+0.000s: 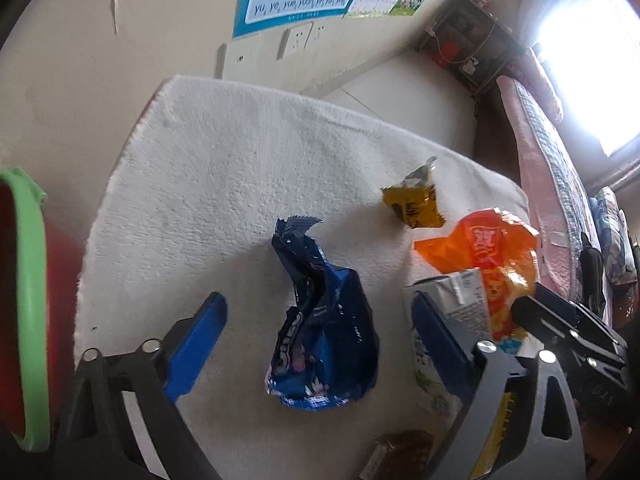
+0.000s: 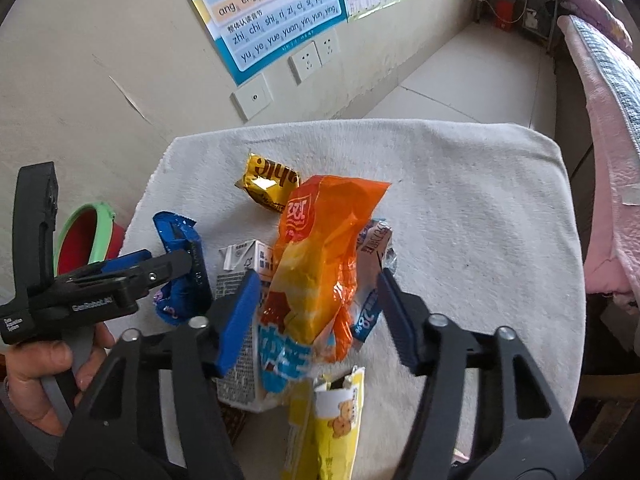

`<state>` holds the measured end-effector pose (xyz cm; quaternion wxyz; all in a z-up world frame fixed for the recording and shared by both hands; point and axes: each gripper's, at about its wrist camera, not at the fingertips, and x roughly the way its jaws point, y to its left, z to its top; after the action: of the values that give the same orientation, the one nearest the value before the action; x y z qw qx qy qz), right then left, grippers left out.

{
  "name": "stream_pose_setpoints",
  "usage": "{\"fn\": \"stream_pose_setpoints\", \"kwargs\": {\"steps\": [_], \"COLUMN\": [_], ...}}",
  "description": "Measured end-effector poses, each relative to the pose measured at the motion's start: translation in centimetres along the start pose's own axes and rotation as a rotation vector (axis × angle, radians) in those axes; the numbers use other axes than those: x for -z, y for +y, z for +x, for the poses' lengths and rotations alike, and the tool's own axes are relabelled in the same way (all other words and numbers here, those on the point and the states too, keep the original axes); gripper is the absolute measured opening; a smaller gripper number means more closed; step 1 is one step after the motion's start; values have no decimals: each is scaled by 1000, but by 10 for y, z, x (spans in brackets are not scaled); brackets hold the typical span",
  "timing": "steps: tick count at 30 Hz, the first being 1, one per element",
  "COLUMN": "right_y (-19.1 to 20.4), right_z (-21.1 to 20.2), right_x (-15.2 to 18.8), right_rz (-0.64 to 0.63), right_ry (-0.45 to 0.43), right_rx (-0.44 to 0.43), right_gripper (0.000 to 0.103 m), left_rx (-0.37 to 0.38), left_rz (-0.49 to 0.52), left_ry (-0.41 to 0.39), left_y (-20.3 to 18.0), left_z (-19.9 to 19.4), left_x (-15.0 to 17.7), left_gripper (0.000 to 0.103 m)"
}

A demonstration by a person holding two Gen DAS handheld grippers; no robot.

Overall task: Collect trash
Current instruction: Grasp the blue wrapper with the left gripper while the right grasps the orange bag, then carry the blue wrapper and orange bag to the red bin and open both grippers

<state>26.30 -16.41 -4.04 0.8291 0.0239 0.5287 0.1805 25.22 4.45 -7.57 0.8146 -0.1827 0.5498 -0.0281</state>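
Note:
Trash lies on a white fluffy mat (image 1: 224, 184). A blue Oreo wrapper (image 1: 324, 336) lies between the open jaws of my left gripper (image 1: 320, 320). An orange snack bag (image 2: 320, 248) lies between the open jaws of my right gripper (image 2: 316, 304), over a white carton (image 2: 240, 264). The bag (image 1: 496, 264) and the carton (image 1: 468, 304) also show in the left wrist view. A small yellow wrapper (image 2: 268, 184) lies further back, also in the left wrist view (image 1: 414, 202). A yellow bear wrapper (image 2: 332, 424) lies near me. The left gripper (image 2: 160, 272) shows in the right wrist view over the blue wrapper (image 2: 180, 240).
A red bin with a green rim (image 1: 28, 304) stands left of the mat, also in the right wrist view (image 2: 86, 236). The wall with a poster (image 2: 264, 12) is behind. A pink-covered bed (image 2: 608, 128) is on the right. A brown wrapper (image 1: 400, 452) lies at the near edge.

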Motion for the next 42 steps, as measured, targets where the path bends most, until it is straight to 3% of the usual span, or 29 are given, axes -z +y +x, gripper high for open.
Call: {"fn": "stream_pose_setpoints", "kwargs": {"steps": [7,9,14,29,42], "right_y": [0,1,2,12,54], "right_z": [8,9,7,-63,-113], "right_x": [-1,-1,1,-7,14], "right_rz": [-6,-10,-3,-27,-91], "right_ry": [15,17,17,-120,-189], "right_rx": [-14,-17,-38,-26,-52], "right_gripper": [47,46,32,29,29], "left_rx": [10,26,37,42,16], "left_rz": [-7,2,25,54,52], "left_ry": [14,18,9,-88,-191], "left_y": [5,4,-1,-7,2], "left_z": [14,14,8,-49,-127], "left_x": [3,4,6,15,40], "left_gripper": [57,40,24,22,22]}}
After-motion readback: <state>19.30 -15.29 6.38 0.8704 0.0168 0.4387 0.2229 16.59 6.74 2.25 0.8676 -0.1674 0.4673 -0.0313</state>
